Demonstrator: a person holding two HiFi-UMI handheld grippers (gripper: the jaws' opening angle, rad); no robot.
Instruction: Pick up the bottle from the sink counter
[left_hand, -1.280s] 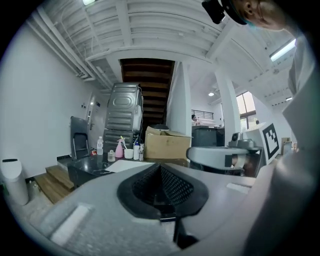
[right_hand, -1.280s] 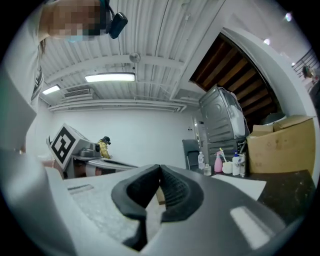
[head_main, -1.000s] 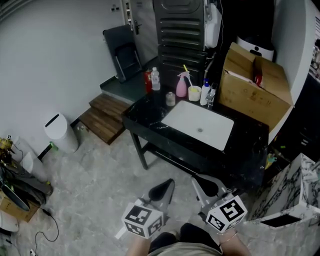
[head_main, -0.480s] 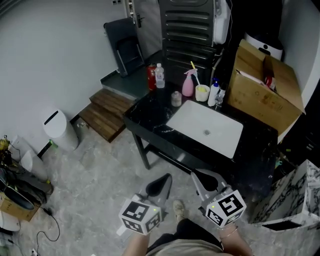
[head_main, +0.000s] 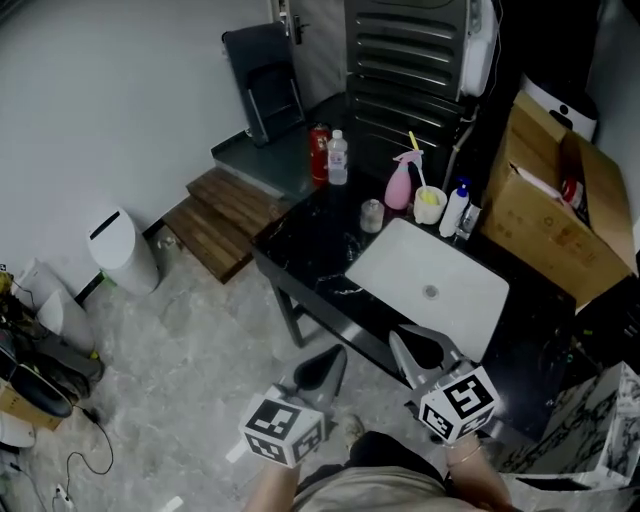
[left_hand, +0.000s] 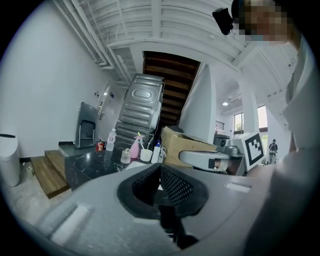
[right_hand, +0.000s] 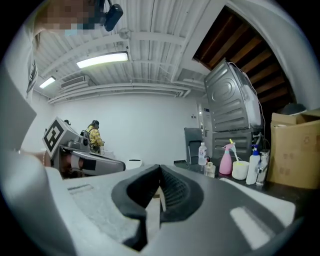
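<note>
Bottle beside red can bears label too small to read.

The head camera rides above the person and looks steeply down, with the sink counter lying off toward one o'clock. The left gripper camera and the right gripper camera both look almost level along their own jaws. Both catch the pink spray bottle, and each sees the other gripper.

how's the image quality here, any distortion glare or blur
Head view: dim overall, the black sink counter loses detail while the white basin reads bright. Left gripper view: heavy fisheye with a dark round border, the walls bowed. Right gripper view: same fisheye, the ceiling light glares, yet the clear bottle is sharp.
</note>
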